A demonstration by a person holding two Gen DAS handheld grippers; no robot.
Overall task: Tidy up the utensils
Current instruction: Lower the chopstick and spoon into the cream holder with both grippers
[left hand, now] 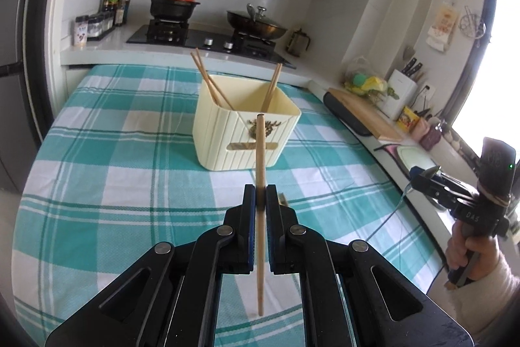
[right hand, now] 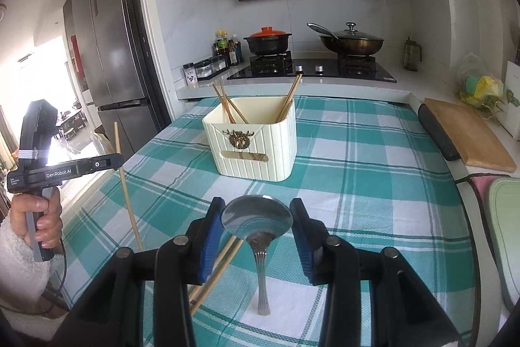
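Left wrist view: left tool (left hand: pixel 260 195) pinched tight on 1 wooden chopstick (left hand: pixel 260 158), standing near upright between the pads, clear of the checked cloth (left hand: pixel 113 171).
Right wrist view: right tool (right hand: pixel 256 217) clamped across the bowl of a metal spoon (right hand: pixel 256 218), handle hanging down, off the bench. Cream utensil box (right hand: pixel 256 145) ahead on the cloth, 4 chopsticks (right hand: pixel 229 106) leaning inside. 2 more chopsticks (right hand: pixel 217 272) flat on the cloth below the right tool.
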